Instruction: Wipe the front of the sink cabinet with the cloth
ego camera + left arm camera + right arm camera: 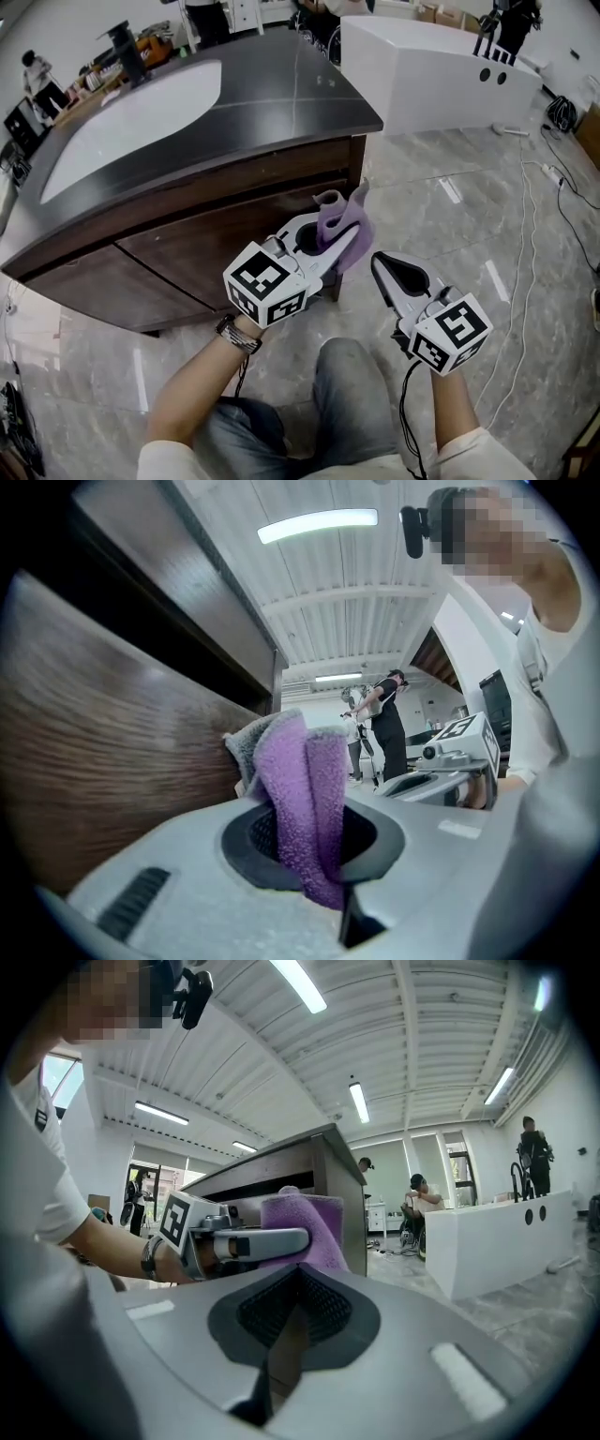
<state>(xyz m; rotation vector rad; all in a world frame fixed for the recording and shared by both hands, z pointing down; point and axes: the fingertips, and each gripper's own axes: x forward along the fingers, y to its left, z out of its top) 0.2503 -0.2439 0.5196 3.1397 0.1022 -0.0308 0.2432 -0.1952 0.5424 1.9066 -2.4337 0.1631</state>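
- Your left claw (323,246) grips the purple cloth (345,225), which stands up from its jaws at the right-hand end of the sink cabinet front (206,239).
- The wood lies just left of the cloth; contact is unclear.
- Your right claw (392,274) is closed on nothing and is farther from the wood.

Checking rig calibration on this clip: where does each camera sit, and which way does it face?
Head view: on the person's head, facing steeply down at the sink cabinet; shows both forearms, legs, left hand-held gripper and right hand-held gripper.
Left gripper view: rides that hand-held gripper, looking along jaws shut on the purple cloth, cabinet at left; person's torso at right.
Right gripper view: rides that hand-held gripper, jaws together, empty, facing the cabinet corner; person's left forearm shows.
Shared: all three show the cloth and left hand-held gripper.
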